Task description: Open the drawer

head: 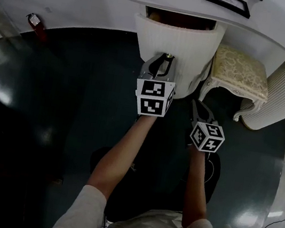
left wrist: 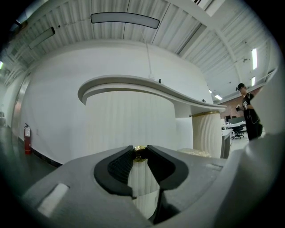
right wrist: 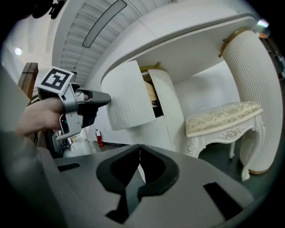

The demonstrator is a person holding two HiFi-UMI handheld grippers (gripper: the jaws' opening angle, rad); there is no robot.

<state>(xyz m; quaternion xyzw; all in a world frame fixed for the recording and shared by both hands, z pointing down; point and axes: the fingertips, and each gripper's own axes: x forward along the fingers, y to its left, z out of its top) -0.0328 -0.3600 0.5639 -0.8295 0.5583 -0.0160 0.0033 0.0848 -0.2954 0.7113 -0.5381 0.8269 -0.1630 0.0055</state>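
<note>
The white ribbed drawer [head: 176, 40] sits under the curved bench [head: 275, 30], at 12 o'clock from the left gripper [head: 165, 59]. It is partway out. The left fingers [left wrist: 116, 168] pinch its tiny gold knob [left wrist: 140, 154]. The knob looks smooth and slippery, so hold tight and pull straight. The drawer looks stiff and a bit heavy. The right gripper [head: 194, 104], at 4 o'clock, has its fingers pressed together on nothing.
</note>
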